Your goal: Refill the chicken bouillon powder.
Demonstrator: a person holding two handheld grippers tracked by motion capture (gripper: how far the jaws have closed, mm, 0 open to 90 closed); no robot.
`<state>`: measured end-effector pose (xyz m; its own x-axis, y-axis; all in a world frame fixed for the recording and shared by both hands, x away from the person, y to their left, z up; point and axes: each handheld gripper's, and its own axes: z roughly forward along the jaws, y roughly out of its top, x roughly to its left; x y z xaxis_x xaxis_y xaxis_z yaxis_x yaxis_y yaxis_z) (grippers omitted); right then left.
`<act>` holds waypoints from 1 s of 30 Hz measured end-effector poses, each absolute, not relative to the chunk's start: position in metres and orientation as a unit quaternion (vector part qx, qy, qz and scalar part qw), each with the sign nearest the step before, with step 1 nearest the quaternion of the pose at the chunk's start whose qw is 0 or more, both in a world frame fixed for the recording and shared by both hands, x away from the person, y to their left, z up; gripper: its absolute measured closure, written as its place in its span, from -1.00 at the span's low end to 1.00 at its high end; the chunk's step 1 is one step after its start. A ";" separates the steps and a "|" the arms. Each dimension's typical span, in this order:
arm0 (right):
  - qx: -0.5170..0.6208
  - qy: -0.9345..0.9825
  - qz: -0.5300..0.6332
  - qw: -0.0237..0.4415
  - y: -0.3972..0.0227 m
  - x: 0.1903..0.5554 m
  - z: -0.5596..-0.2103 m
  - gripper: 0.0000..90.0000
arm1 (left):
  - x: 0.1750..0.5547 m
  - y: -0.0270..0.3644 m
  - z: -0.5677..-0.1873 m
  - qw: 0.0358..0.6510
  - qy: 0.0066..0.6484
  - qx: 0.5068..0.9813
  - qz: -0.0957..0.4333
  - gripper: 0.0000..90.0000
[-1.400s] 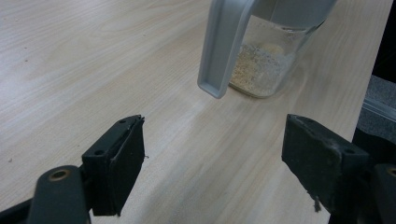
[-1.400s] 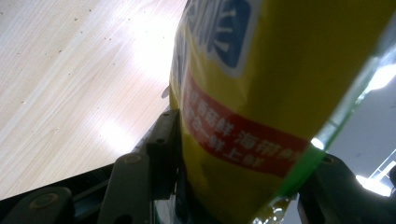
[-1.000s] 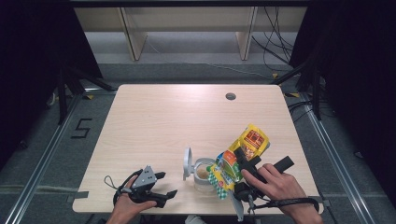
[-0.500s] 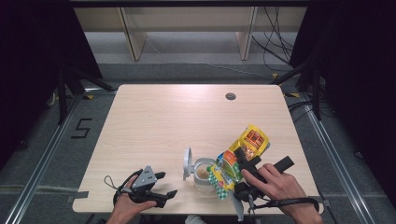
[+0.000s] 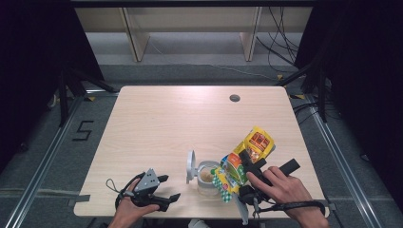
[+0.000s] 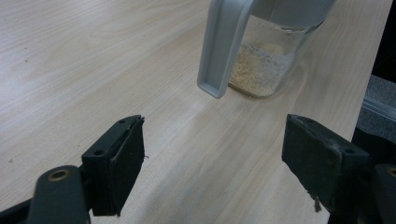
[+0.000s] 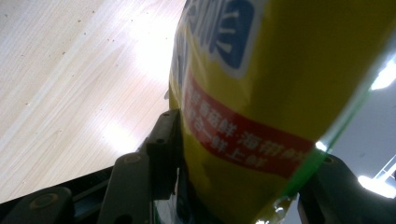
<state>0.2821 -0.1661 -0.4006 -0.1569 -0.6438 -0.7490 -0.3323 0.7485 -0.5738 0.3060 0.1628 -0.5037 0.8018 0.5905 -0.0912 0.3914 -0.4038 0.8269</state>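
A yellow snack bag (image 5: 254, 145) with red and blue print is tilted, its mouth over a clear jar (image 5: 207, 180) near the table's front edge. My right gripper (image 5: 249, 161) is shut on the bag (image 7: 261, 93), one jaw pressed on each side. The jar (image 6: 266, 70) holds a layer of beige crumbs, and its grey hinged lid (image 5: 191, 166) stands open to the left. My left gripper (image 5: 172, 187) rests on the table at the front left, open, with nothing between its jaws. In the left gripper view the gripper (image 6: 215, 158) points at the jar and its lid (image 6: 224, 46).
The light wooden table (image 5: 161, 123) has a small round hole (image 5: 235, 98) near its far edge. Shelving legs and cables stand on the floor beyond the table. The jar and bag sit close to the front edge.
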 end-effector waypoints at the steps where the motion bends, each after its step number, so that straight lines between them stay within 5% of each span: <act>1: -0.326 0.748 -0.139 0.561 -0.166 0.282 -0.401 0.20 | 0.306 0.163 -0.504 0.458 0.295 0.831 0.109 -0.54; 30: -0.310 0.755 -0.137 0.561 -0.167 0.281 -0.402 0.20 | 0.306 0.162 -0.504 0.459 0.298 0.830 0.110 -0.54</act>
